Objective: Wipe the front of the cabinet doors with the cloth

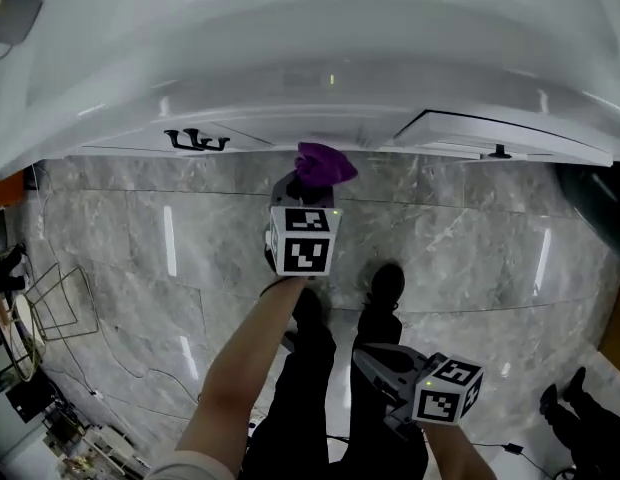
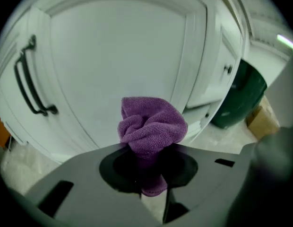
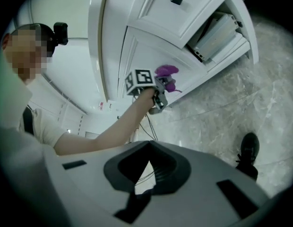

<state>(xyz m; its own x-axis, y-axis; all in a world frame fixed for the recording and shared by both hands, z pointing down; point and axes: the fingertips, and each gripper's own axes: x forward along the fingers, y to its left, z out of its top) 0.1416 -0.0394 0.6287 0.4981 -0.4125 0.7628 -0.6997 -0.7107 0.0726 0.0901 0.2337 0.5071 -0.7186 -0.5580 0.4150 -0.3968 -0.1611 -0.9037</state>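
Head view: left gripper (image 1: pixel 306 184) is held out at arm's length toward a white cabinet door (image 1: pixel 290 98). Its jaws are clenched on a bunched purple cloth (image 1: pixel 323 165). The cloth sits at the door's lower edge, right of the black bar handle (image 1: pixel 196 140). Can't tell if the fabric actually touches the panel.

Left gripper view: the cloth (image 2: pixel 151 126) is microfibre-type. It's pinched at the middle, w/ a wad bulging out in front of the left gripper (image 2: pixel 146 167) and a short tail hanging below the jaws. The door (image 2: pixel 123 56) fills the bkgd, w/ the handle (image 2: pixel 30 79) at far left. A dark green bin (image 2: pixel 243 98) and a cardboard box (image 2: pixel 262 119) stand at right on the floor.

Right gripper (image 1: pixel 375 363) hangs low beside the person's dark trousers, well apart from the cabinet. Right gripper view: its jaws (image 3: pixel 149 171) are pressed together w/ nothing between them. That view looks up at the left gripper (image 3: pixel 158 94) and cloth (image 3: pixel 166 74) against the cabinet, and at a drawer (image 3: pixel 217 32) pulled partly out at upper right.

Writing: marker cube (image 1: pixel 305 240) carries only black-and-white square patterns. A small red-and-white label (image 3: pixel 103 106) on the far wall is too small to read.

Floor (image 1: pixel 140 238) is glossy grey marble-look tile.
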